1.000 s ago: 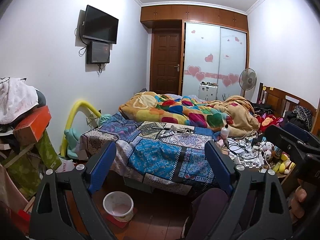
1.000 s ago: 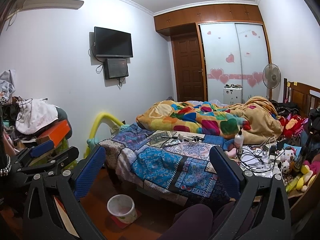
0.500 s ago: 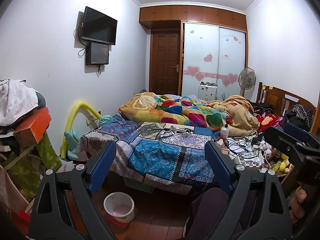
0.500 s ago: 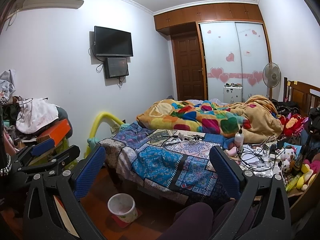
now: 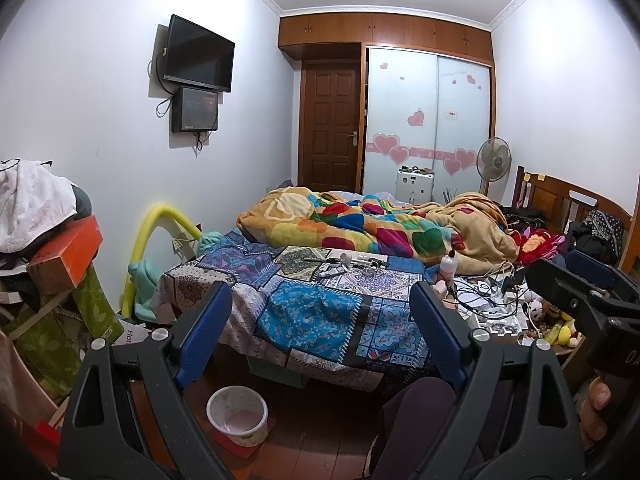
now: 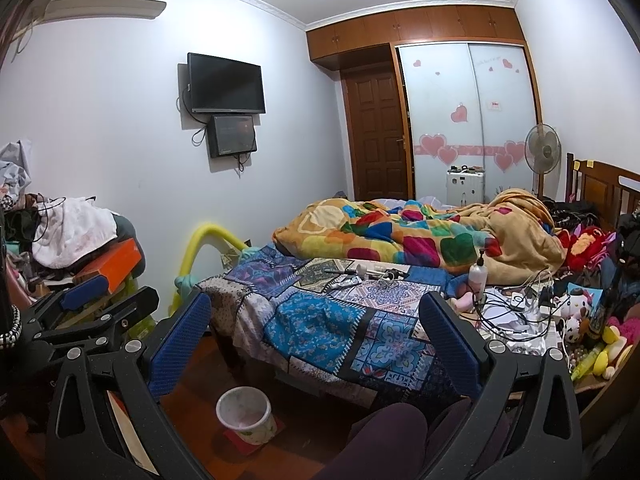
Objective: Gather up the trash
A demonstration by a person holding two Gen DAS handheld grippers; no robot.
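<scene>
A small white waste bin [image 5: 237, 414] [image 6: 246, 414] stands on the wooden floor, on a red mat in front of the bed. Loose small items [image 5: 344, 265] [image 6: 360, 274], tubes and cables, lie on the patchwork bedspread [image 5: 312, 316] [image 6: 320, 320]. My left gripper [image 5: 320, 312] is open, held in the air short of the bed with nothing between its blue pads. My right gripper [image 6: 314, 312] is open too and holds nothing. Each shows from the side in the other's view: the right gripper [image 5: 564, 276] at the right edge, the left gripper [image 6: 112, 296] at the left.
A person's knee [image 5: 416, 412] in purple trousers is low in the middle. Piled boxes and clothes [image 5: 48, 248] crowd the left wall. A bedside surface [image 6: 516, 320] with cables, a pump bottle [image 6: 478, 274] and toys sits at the right. A crumpled colourful quilt [image 5: 372, 228] covers the far bed.
</scene>
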